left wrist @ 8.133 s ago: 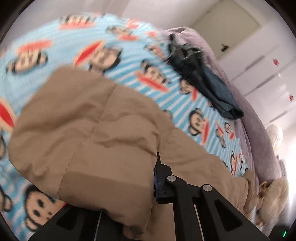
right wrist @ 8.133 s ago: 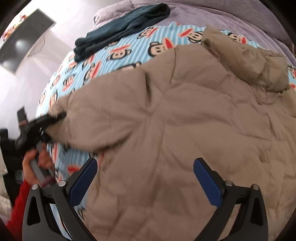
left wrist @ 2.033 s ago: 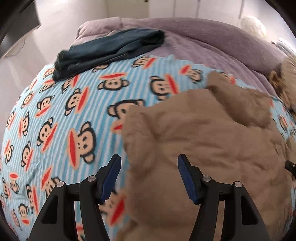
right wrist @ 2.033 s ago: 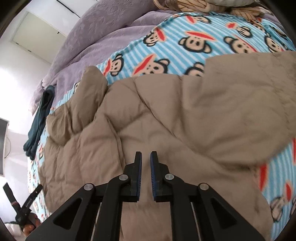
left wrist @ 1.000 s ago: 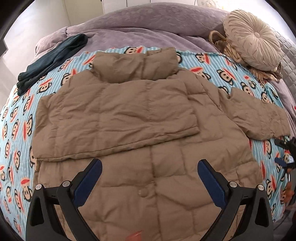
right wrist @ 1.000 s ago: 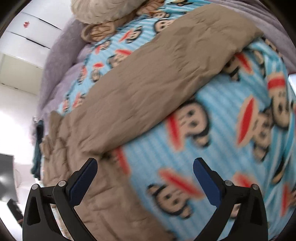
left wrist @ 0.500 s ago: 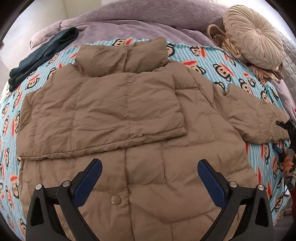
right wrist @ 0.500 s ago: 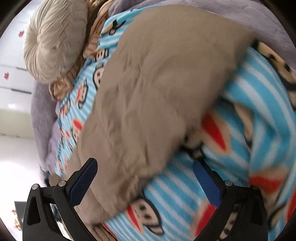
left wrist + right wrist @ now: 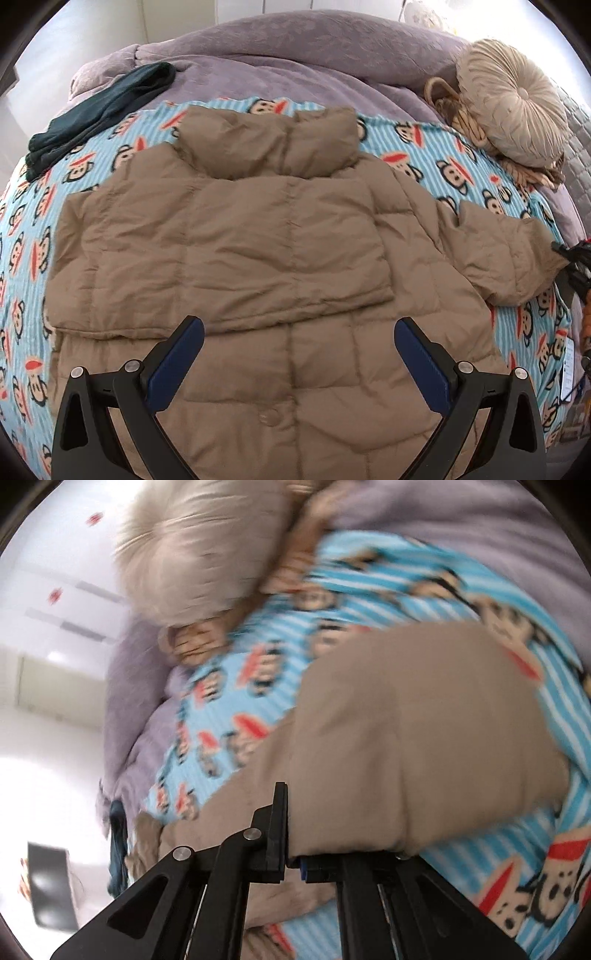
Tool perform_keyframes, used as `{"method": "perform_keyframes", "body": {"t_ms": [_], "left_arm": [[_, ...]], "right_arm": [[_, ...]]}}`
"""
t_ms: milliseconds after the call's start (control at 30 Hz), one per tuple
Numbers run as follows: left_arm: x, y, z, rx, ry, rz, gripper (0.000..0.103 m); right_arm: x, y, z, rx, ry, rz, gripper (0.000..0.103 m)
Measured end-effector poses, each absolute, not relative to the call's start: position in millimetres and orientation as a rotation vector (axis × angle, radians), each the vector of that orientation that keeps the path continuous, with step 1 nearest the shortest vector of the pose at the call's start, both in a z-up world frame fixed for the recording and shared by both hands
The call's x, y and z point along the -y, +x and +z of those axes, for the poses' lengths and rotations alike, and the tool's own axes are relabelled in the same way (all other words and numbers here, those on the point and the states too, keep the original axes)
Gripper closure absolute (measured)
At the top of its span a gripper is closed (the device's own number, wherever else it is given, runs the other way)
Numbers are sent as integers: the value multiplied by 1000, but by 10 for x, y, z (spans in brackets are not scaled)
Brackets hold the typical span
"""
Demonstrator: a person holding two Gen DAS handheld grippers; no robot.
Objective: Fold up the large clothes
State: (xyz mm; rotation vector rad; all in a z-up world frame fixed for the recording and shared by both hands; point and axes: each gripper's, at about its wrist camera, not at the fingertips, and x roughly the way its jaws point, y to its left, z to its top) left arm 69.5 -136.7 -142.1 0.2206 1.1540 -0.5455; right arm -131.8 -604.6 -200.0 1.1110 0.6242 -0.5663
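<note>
Pinching sleeve cuff – right tool, spread before | left tool – spread above jacket

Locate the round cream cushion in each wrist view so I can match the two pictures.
Left wrist view: the round cream cushion sits at the upper right, on the purple bedspread beyond the tan jacket.
Right wrist view: the cushion is at the upper left, blurred.
Shared landmark: the jacket's outstretched sleeve, its cuff pinched in the right tool.
</note>
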Motion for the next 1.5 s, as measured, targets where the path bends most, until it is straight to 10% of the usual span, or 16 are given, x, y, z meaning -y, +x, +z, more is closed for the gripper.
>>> {"method": "perform_keyframes", "body": {"t_ms": [467,1000,1067,1200,1500], "left_arm": [[547,1161,-1392,-1130,120,-452,0],[-127,1591,-1606,-1176,-5,-401,0],[-112,1598,-1640,-1178,-16,-411,0],[-30,1621,-1682,-1182,-25,-435,0],[115,1840,-1688,-1184,-180,-561,0]], "right_arm": [[4078,188,-1017,-714,502,-223,98],[2466,1054,-2304,-1089,393,-128,94],[2500,1046,-2349,-1107,412,-129,85],[2593,935,-2257,-1099,503,-89,36],[3446,383,-2224,-925,988,-243,42]]}}
